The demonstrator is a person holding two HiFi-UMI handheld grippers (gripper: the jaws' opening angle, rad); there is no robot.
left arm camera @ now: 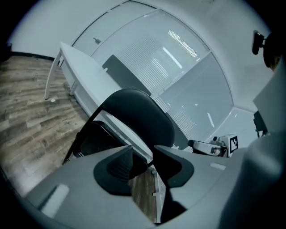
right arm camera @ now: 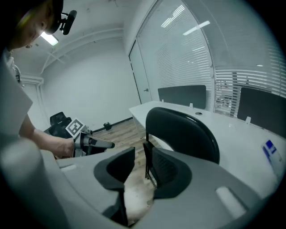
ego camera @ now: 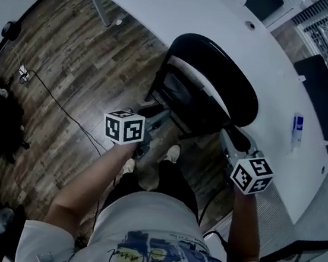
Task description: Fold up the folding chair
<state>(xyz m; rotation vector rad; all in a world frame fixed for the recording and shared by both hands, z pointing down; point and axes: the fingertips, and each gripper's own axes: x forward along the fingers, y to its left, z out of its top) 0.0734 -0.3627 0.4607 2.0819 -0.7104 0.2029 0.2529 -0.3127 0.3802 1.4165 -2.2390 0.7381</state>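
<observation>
- The folding chair [ego camera: 219, 75] stands on the floor right in front of me, backed up against the curved edge of the white desk [ego camera: 168, 8]. It's all black: a smooth, glossy, rounded oval backrest on thin tube legs.
- The seat is a darker rounded panel below the backrest. From the left it looks tipped, but I can't tell how far it's folded.
- My left gripper [left arm camera: 143, 150] is at the chair's left side with its jaws apart and nothing clamped. The ribbed black pads [left arm camera: 120, 163] sit close to the edge of the seat. All I see through the gap is wood floor and a sliver of frame.
- My right gripper [right arm camera: 142, 150] is on the chair's right side, jaws also spread. A thin black frame tube [right arm camera: 146, 159] runs upright through the gap, hugging the right jaw. I can't tell if it's actually touching. There's open space on the left of it, so no grip.
- Both gripper bodies are matte grey plastic with chunky black jaw liners.
- The floor [ego camera: 69, 73] is dark, streaky wood plank, with a thin black cable [ego camera: 53, 104] snaking across it on the left.
- Far right on the desk there's a small white thing with a blue label [ego camera: 297, 128], too small to identify.
- Slatted blinds [right arm camera: 187, 58] cover the windows beyond the desk.
</observation>
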